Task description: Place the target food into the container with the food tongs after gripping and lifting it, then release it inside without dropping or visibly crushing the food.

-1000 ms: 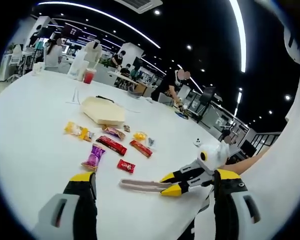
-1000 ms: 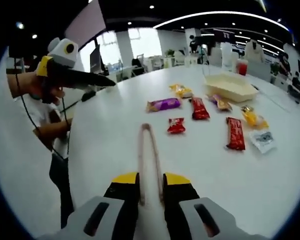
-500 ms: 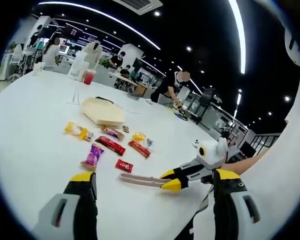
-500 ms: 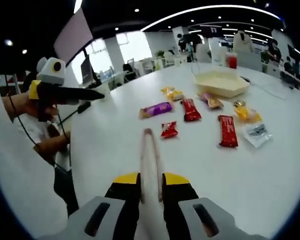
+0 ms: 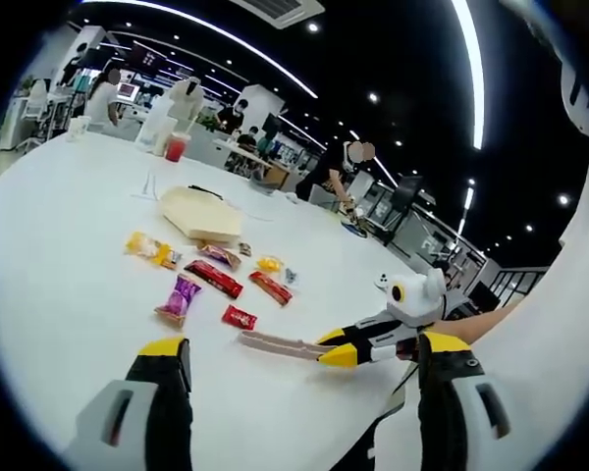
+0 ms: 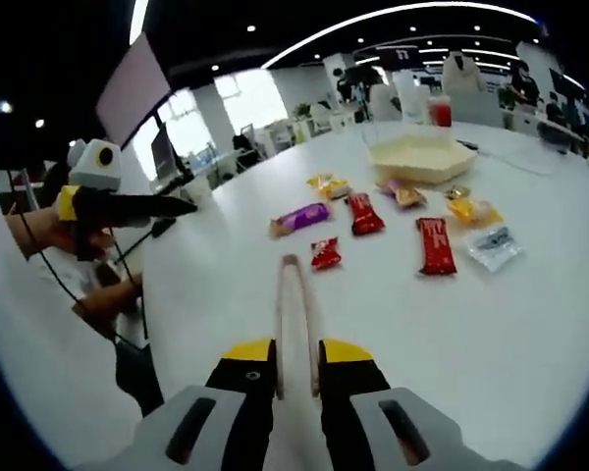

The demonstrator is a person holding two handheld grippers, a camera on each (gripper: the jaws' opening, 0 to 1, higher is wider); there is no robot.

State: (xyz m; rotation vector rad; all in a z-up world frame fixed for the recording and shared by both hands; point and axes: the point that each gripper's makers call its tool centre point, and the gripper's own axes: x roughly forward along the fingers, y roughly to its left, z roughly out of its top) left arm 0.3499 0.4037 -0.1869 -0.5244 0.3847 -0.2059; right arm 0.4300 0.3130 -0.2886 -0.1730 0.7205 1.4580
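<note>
Several wrapped snacks lie on the white table [image 6: 530,334]: a small red packet [image 6: 325,253] [image 5: 240,317], a purple one [image 6: 299,219] [image 5: 182,297] and two long red ones [image 6: 432,245] [image 6: 363,213]. Behind them sits a cream container [image 6: 420,157] [image 5: 201,216], holding nothing that I can see. My right gripper [image 6: 296,348] [image 5: 348,351] is shut on pale food tongs [image 6: 294,304] [image 5: 275,343], whose tips hover just left of the small red packet, apart from it. My left gripper [image 5: 302,341] [image 6: 182,206] stands open and holds nothing, off to the side over the table's edge.
More snacks lie nearby: yellow packets [image 6: 329,184] [image 6: 471,209] and a clear packet [image 6: 493,247]. A red drink cup [image 6: 439,110] stands behind the container. The person's arm [image 6: 49,226] holds the left gripper. People work at desks [image 5: 339,177] further back.
My right gripper has carried the tongs a little closer to the small red packet. Both views have shifted slightly. The left gripper stays open.
</note>
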